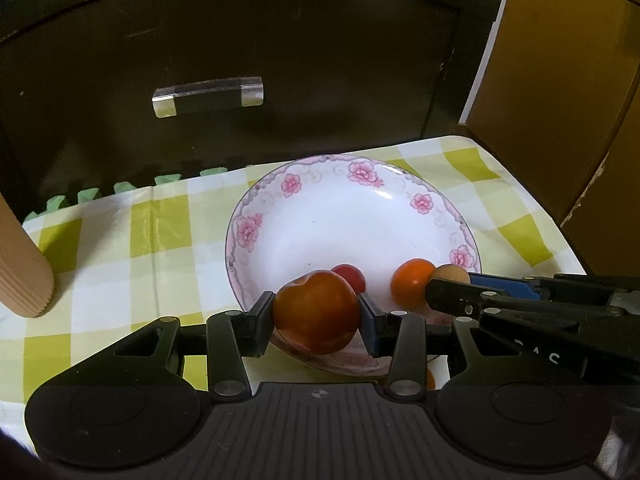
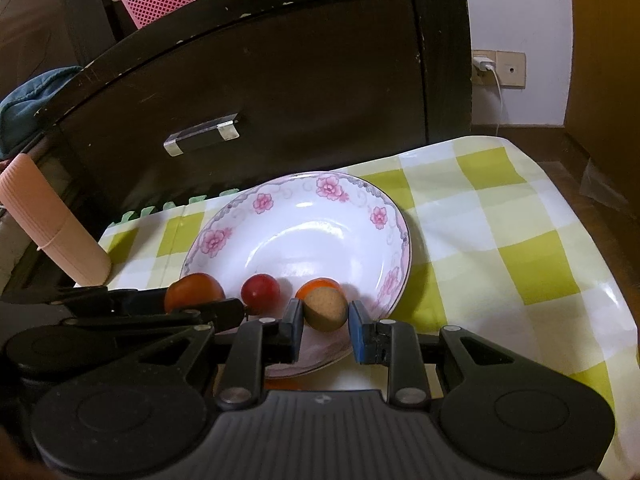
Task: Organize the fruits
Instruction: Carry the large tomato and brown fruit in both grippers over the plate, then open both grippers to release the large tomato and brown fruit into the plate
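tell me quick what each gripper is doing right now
Left gripper: shut on the big orange-red fruit.
Right gripper: around the tan fruit, right finger not touching; open.

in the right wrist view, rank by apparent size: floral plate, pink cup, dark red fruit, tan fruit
1. White floral ceramic plate, clearly largest.
2. Ribbed pink plastic cup.
3. Small round tan fruit and small round dark red fruit look alike; the tan one sits nearer the camera, between the jaws, so no ranking.

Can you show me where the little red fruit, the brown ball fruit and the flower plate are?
little red fruit (image 2: 260, 294), right wrist view, its rounded front.
brown ball fruit (image 2: 325, 309), right wrist view, its middle.
flower plate (image 1: 362, 172), left wrist view, its far rim.
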{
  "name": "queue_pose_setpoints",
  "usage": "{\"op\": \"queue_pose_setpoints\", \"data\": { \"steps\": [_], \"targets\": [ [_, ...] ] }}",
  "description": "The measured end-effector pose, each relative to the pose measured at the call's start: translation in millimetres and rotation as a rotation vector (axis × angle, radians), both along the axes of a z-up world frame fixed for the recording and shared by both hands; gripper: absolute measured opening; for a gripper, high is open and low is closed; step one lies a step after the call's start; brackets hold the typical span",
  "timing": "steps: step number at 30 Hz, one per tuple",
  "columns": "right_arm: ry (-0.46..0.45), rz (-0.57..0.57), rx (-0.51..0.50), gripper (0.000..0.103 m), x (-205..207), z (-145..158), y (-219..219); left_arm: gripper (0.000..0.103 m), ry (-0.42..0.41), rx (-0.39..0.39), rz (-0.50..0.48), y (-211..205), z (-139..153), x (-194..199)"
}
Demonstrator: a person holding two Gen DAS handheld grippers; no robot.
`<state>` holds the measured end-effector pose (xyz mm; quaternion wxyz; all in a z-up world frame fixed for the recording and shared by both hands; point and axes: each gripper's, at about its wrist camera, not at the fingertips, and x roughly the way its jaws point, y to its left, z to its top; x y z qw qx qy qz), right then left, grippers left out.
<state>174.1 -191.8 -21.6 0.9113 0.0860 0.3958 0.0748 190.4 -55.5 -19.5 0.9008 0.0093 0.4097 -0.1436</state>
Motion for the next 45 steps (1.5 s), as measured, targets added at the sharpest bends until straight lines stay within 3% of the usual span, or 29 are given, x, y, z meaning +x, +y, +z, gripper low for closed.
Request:
{"op": "queue_pose_setpoints", "data": {
  "steps": [20,39,45],
  "targets": [
    [-0.05,0.003,-0.012,0.026,13,-2,1,0.051,0.012,-0.024,0.031,4,-5,12],
    [-0.01,0.001,0.004,0.026,13,-6,-1,0.053,0.01,-0.022,0.022,3,-6,11],
    [-0.021,-0.01,0.012,0.026,12,-2,-4,0.062,-0.02,-0.018,0.034,6,1,7]
  ]
}}
